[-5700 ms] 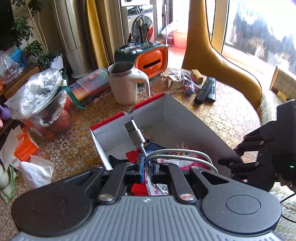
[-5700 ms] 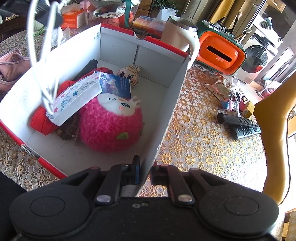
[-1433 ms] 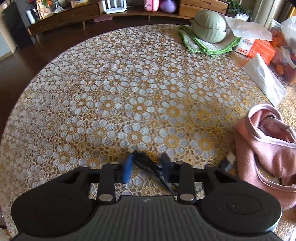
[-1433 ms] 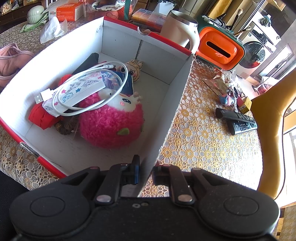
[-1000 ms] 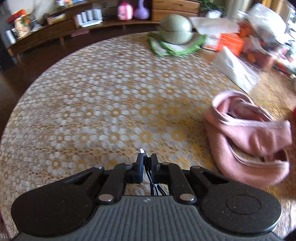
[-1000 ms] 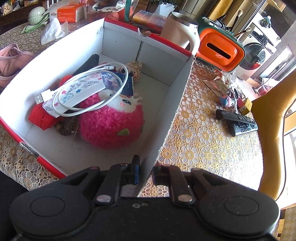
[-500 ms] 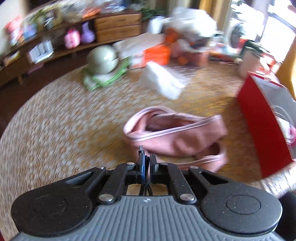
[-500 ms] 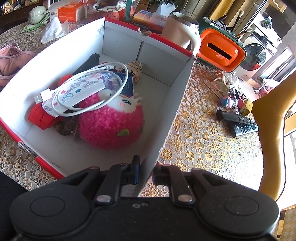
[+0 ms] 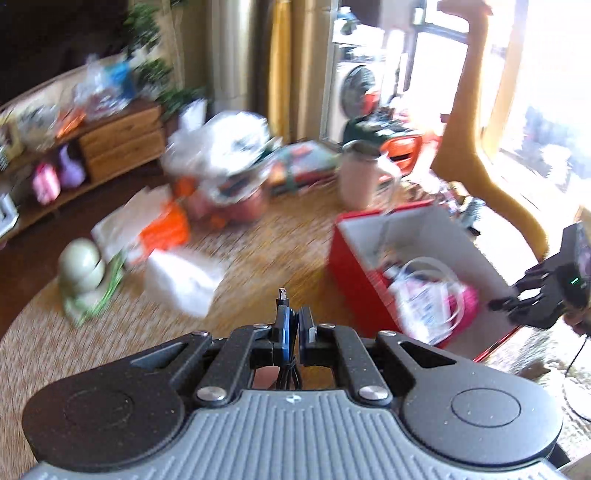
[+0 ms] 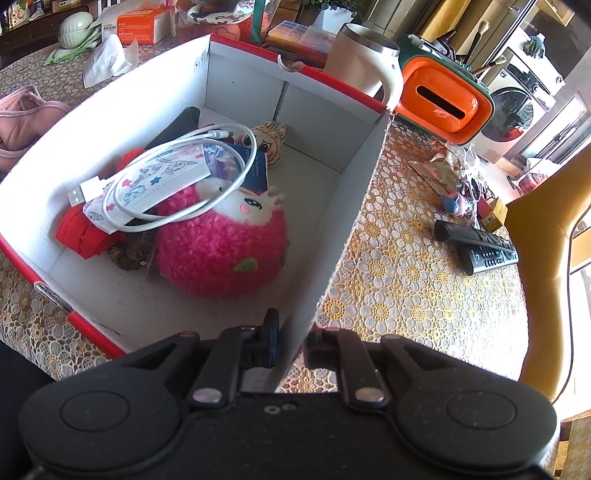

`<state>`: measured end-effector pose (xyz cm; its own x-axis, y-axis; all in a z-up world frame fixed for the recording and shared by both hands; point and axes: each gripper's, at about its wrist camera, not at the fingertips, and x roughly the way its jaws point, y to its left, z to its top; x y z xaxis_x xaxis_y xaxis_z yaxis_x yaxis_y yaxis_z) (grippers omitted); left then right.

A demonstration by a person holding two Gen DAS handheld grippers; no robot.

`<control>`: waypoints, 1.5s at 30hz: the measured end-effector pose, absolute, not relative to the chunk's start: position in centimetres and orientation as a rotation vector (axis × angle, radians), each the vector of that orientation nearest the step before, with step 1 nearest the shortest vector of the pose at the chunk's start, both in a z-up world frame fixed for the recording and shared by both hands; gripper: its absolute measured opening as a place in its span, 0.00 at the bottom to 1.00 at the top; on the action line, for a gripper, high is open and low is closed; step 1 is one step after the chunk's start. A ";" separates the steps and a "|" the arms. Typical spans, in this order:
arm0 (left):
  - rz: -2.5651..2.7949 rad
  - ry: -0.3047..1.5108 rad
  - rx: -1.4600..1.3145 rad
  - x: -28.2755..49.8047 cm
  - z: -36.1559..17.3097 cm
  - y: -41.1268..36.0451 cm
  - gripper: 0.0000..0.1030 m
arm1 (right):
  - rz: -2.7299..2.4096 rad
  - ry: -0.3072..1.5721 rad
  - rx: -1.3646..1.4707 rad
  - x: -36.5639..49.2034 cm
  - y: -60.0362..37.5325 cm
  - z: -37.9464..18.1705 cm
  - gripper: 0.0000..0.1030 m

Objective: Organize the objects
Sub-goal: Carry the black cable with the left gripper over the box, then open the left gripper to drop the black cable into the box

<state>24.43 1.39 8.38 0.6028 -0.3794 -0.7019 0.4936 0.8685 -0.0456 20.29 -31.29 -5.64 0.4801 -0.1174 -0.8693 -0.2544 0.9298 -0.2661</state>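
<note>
**Black cable in your left gripper, box wall in your right**

Your left gripper point(image 9: 294, 325) is clamped on a thin black cable point(image 9: 282, 295), its small metal plug poking up past the fingertips, out over the lace tablecloth point(image 9: 258, 243). Your right gripper point(image 10: 291, 338) pinches the white cardboard wall of the red-edged box point(image 10: 347, 206). Inside: a fuzzy pink plush point(image 10: 221, 247), a coiled white USB cable point(image 10: 177, 177) on a cartoon-print packet. Only readable writing: "KALIIN"-ish on the orange tissue box point(image 10: 138, 24).
</note>
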 end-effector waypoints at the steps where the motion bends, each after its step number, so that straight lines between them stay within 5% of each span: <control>1: -0.530 0.763 0.169 24.6 9.0 0.3 0.04 | 0.087 1.074 -0.386 20.3 -31.3 -5.6 0.12; 9: -0.695 0.720 0.245 25.1 12.5 -8.5 0.04 | 0.095 1.074 -0.376 20.4 -31.6 -5.8 0.12; 21: -0.844 0.835 0.364 25.5 6.3 -19.9 0.04 | 0.100 1.076 -0.378 20.5 -31.6 -5.8 0.11; 45: -0.745 1.003 0.425 27.9 -2.8 -23.3 0.06 | 0.105 1.078 -0.367 20.5 -31.7 -5.8 0.11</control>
<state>27.93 -23.28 -2.81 0.3262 -0.3627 -0.8729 0.7305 0.6828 -0.0107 20.47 -31.71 -5.78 0.4751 -0.0939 -0.8749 -0.2604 0.9347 -0.2417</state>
